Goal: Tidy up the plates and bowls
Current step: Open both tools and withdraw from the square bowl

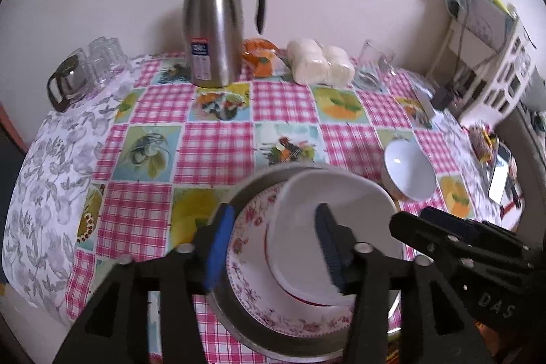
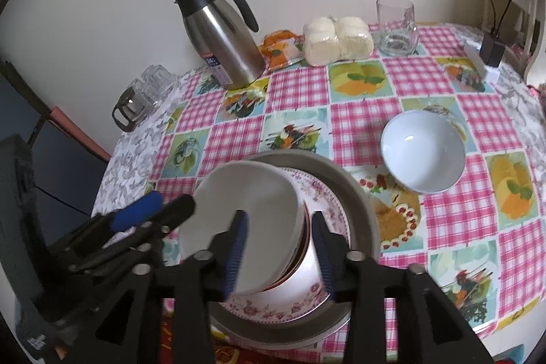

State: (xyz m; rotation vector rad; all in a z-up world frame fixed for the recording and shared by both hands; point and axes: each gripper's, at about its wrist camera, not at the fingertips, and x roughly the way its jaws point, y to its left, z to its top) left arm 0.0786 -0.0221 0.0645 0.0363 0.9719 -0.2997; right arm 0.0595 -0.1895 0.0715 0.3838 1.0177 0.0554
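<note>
White bowl (image 1: 317,220) nested on floral plate (image 1: 252,265) for stacking (small bowl (image 2: 423,156) apart); left gripper (image 1: 273,248) and right gripper (image 2: 279,251) jaws apart, gripping nothing.

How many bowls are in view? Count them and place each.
2 clearly: a white bowl atop the floral plate stack, and a white bowl alone on the tablecloth to its right. Red-rimmed dishes beneath may be more.

Soft daylight, mild shadows on wall; heavy fisheye warp w/ dark corners; foreground motion-blurred.
</note>
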